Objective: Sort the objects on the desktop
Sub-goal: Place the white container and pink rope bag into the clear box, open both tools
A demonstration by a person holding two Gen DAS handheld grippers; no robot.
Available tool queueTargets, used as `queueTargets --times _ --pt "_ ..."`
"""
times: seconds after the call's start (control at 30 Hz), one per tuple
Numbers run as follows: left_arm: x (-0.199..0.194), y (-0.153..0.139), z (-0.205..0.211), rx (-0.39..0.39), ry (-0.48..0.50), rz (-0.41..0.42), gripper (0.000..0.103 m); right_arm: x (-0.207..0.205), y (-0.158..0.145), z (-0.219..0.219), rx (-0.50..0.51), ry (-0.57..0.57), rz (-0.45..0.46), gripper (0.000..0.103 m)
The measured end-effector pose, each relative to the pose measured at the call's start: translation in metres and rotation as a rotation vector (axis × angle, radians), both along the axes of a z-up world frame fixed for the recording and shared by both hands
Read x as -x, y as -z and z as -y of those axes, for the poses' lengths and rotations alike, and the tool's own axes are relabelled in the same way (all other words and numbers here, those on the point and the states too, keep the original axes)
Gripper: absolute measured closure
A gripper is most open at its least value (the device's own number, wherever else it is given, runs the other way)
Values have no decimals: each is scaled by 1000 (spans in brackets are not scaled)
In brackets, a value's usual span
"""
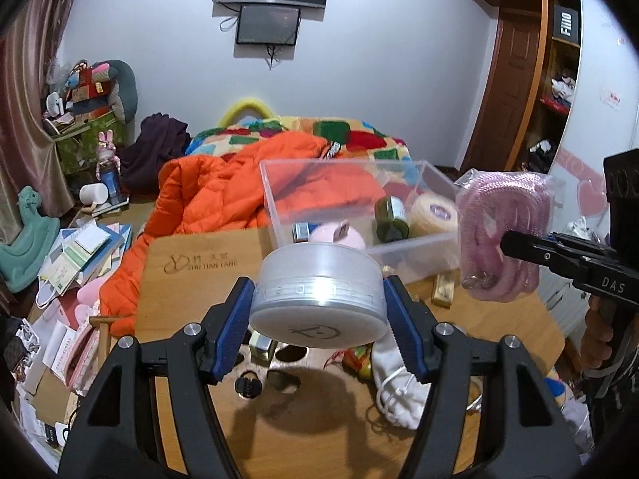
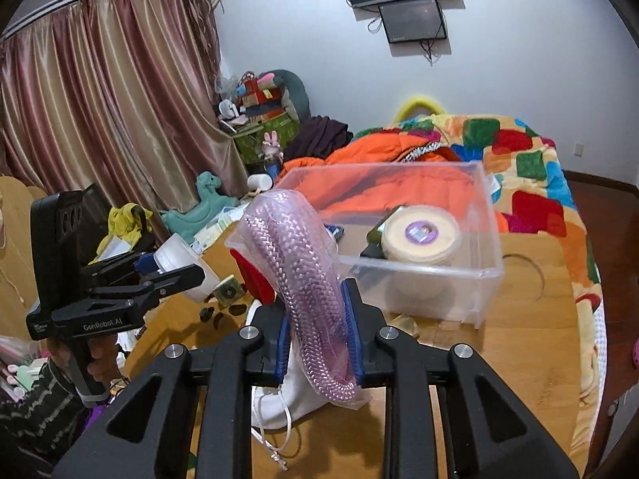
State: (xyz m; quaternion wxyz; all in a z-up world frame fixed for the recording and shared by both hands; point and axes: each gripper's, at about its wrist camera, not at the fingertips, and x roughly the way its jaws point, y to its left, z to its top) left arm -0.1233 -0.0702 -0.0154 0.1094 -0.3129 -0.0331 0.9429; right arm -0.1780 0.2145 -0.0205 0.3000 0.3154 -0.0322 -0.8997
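Observation:
My left gripper (image 1: 319, 311) is shut on a round translucent white jar (image 1: 319, 291) and holds it above the wooden table (image 1: 191, 279). My right gripper (image 2: 317, 339) is shut on a bagged pink braided cable (image 2: 295, 263), held up beside the clear plastic bin (image 2: 471, 275). The bin also shows in the left wrist view (image 1: 275, 203). It holds a cream tape roll (image 2: 419, 237), a dark green bottle (image 1: 391, 215) and a pink item (image 1: 339, 233). The cable (image 1: 503, 235) and the right gripper (image 1: 507, 241) show at the right of the left wrist view.
On the table lie a white drawstring pouch (image 1: 395, 383), a gold bar-shaped item (image 1: 445, 287), a small black lock (image 1: 248, 385) and snack packets (image 1: 359, 359). An orange jacket (image 1: 223, 195) and a bed lie behind. Papers cover the floor at left (image 1: 80, 255).

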Motion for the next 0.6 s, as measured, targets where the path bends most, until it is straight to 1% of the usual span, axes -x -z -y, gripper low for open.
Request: queueTargets --times 0.27,0.43,0.6 --pt "16 -32 -5 1 -19 -51 38 7 -28 -11 34 22 -55 82" --pt "33 -47 -8 1 -20 -70 38 23 -39 -15 52 29 -67 82" --pt "54 -56 -12 7 -22 -67 38 45 -46 -17 59 40 -65 82"
